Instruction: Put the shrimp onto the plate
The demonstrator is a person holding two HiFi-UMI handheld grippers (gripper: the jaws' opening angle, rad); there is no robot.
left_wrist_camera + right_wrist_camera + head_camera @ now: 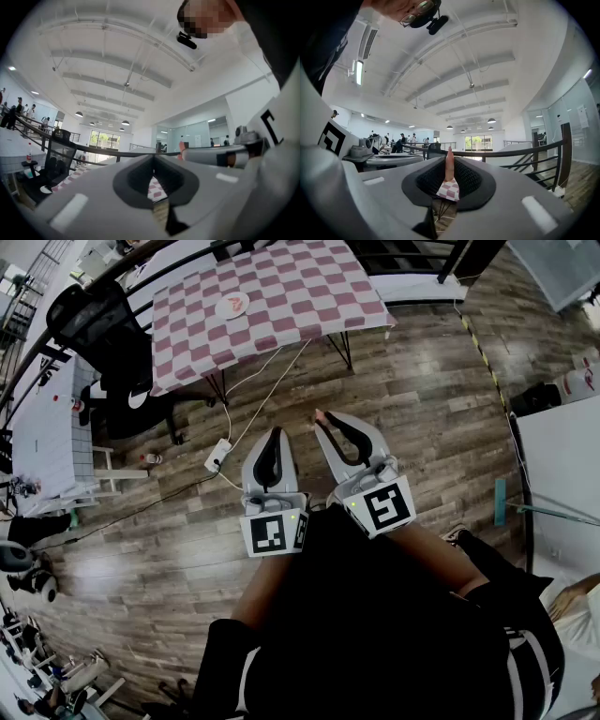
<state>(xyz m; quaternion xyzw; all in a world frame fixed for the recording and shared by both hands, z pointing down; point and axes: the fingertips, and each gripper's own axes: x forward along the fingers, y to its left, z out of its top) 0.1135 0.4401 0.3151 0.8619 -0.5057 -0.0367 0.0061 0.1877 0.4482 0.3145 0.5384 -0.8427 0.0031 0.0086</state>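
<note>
A white plate with something red-orange on it sits on the table with the red-and-white checked cloth, far ahead of me. Both grippers hang close to my body over the wooden floor. My right gripper is shut on a thin pink-orange shrimp, which sticks up between the jaw tips as a narrow strip. My left gripper is shut with nothing in it; its jaws meet in the left gripper view. The checked cloth shows through the right gripper's jaws.
A black office chair stands left of the checked table. A white power strip with cables lies on the floor between me and the table. Another white table is at the left, a pale surface at the right.
</note>
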